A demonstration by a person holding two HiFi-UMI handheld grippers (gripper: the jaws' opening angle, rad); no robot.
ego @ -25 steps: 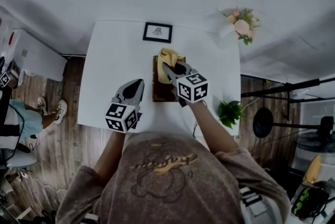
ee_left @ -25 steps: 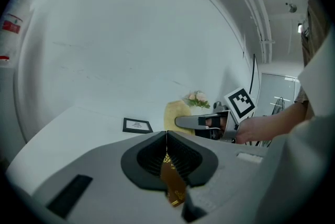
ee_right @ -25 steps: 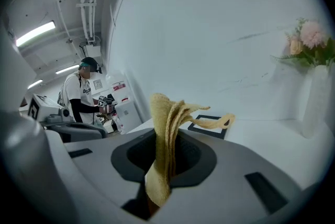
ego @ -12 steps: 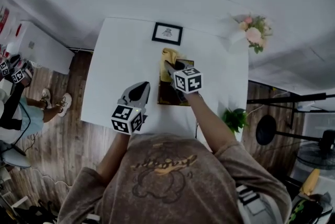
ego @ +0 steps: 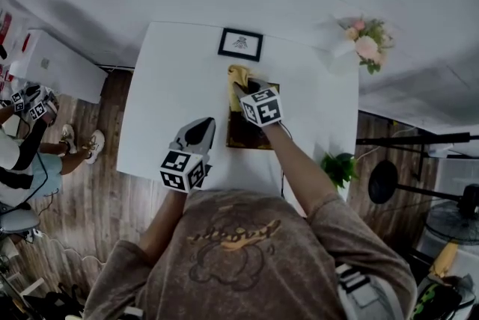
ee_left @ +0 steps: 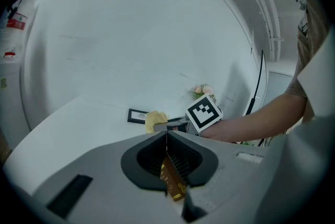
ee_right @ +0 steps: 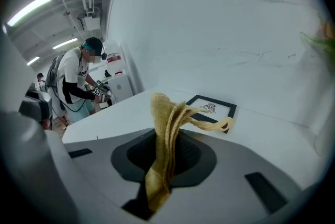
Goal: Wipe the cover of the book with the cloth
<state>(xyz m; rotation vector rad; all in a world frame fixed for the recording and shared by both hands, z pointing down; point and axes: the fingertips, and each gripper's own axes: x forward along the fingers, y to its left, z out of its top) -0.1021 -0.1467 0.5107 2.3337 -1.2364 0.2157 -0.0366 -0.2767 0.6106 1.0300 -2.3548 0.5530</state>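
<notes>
Right gripper (ego: pixel 239 89) had slid farther up the book (ego: pixel 251 135), pinching the cloth (ego: pixel 238 74) at its far end, the book's length running back toward the person; left gripper (ego: pixel 200 127), jaws pressed together, waited beside it.

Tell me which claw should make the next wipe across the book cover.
Right. The right claw is shut on the yellow cloth and over the book; the left claw is beside it, without cloth.
</notes>
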